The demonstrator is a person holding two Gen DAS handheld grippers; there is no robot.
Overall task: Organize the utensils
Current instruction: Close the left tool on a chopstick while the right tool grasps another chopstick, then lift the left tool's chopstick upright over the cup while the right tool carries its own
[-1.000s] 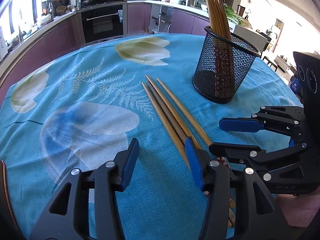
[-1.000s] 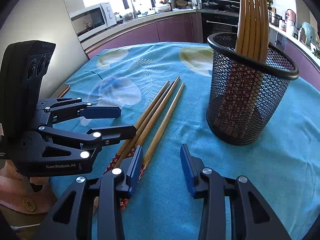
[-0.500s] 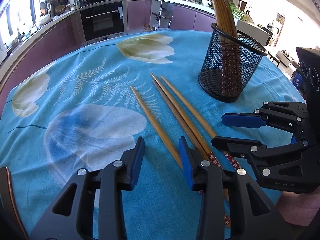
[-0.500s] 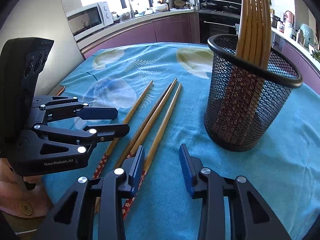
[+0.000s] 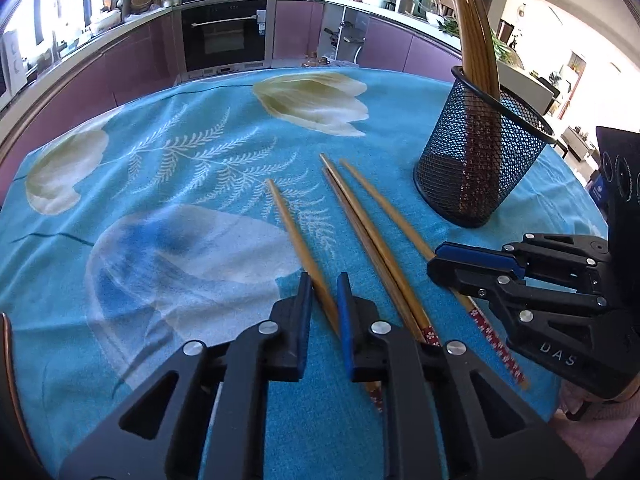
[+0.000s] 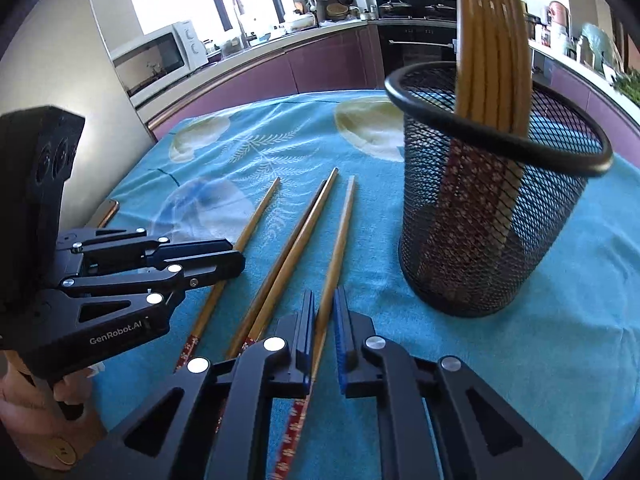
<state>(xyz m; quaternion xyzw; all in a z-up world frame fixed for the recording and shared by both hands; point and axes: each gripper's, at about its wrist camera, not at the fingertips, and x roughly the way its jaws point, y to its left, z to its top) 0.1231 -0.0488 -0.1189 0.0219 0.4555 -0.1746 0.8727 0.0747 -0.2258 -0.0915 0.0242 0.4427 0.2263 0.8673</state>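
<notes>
Four wooden chopsticks lie on the blue flowered tablecloth (image 5: pixel 120 320). The leftmost chopstick (image 5: pixel 292 232) runs between the pads of my left gripper (image 5: pixel 322 280), whose jaws are closing and touch it on both sides. My right gripper (image 6: pixel 323 294) is shut on the rightmost chopstick (image 6: pixel 340 232). The middle pair (image 6: pixel 304 224) lies loose between them. A black mesh holder (image 6: pixel 480 240) stands upright to the right, with several chopsticks (image 6: pixel 492 40) in it. Each wrist view also shows the other gripper: the right gripper (image 5: pixel 436 266) and the left gripper (image 6: pixel 238 256).
The table is round, and its edge falls away at the near side, where a person's hand (image 6: pixel 24 400) holds the left gripper. A thin brown object (image 6: pixel 108 214) lies at the left edge. Purple kitchen cabinets and an oven (image 5: pixel 224 36) stand beyond the table.
Both grippers' jaws have closed from wide apart onto one chopstick each. The leftmost chopstick has shifted left, away from the other three.
</notes>
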